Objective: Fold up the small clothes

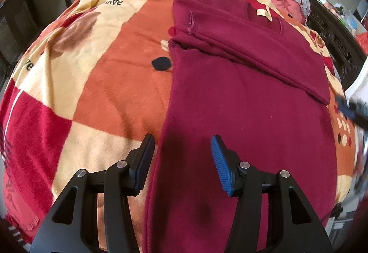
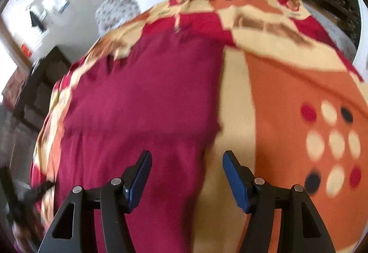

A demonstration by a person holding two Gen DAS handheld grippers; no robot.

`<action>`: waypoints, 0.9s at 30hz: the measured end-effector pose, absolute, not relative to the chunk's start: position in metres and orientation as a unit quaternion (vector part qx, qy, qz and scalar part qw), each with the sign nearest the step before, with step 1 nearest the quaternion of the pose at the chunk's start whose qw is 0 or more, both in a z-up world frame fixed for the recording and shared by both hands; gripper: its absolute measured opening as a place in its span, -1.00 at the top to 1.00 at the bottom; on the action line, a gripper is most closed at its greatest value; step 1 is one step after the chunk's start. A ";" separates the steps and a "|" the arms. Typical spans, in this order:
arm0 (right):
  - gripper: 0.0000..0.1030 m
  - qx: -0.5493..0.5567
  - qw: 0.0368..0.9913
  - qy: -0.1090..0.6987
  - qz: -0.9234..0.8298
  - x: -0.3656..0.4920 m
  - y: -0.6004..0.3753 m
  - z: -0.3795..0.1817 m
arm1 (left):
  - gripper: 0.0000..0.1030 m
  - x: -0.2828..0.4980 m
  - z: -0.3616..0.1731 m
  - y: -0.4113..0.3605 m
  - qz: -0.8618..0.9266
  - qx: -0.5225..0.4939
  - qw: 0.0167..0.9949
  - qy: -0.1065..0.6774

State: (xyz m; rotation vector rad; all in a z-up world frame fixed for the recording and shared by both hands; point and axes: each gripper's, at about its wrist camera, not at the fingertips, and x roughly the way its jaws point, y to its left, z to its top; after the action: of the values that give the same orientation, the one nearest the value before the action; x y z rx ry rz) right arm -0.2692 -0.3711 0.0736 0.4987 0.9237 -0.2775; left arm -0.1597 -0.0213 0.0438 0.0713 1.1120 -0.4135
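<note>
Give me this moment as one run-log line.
left gripper: open, empty, over garment's left edge | right gripper: open, empty, over its right edge | maroon garment: flat on blanket, top part folded

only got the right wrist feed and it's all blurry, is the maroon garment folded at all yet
Observer: Yes. The left wrist view is sharp: the maroon garment has a sleeve folded across its upper part.
Operator: left gripper holding any of it
Observer: No. The left gripper is open above the garment's left edge, gripping nothing.
Operator: anything lying by that edge
Observer: Only the patterned blanket, with a black dot printed beside the edge.
</note>
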 end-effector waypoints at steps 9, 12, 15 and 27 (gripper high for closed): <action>0.43 0.283 0.850 0.433 -0.104 -0.211 -0.414 0.048 | 0.01 -0.144 0.033 -0.017 -0.177 0.025 0.822 0.540; 0.61 0.227 0.870 0.425 -0.103 -0.209 -0.402 0.059 | 0.01 -0.138 0.033 -0.016 -0.175 0.017 0.822 0.541; 0.72 0.199 0.875 0.424 -0.122 -0.211 -0.403 0.066 | 0.01 -0.133 0.034 -0.019 -0.176 0.012 0.823 0.539; 0.61 0.237 0.871 0.411 -0.131 -0.247 -0.403 0.079 | 0.01 -0.134 0.044 -0.031 -0.191 0.015 0.832 0.520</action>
State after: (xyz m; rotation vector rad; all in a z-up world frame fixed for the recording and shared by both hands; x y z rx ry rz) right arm -0.2471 -0.4028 0.0790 0.4945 0.8584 -0.2738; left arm -0.1341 -0.0311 0.0441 0.0309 1.1031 -0.4048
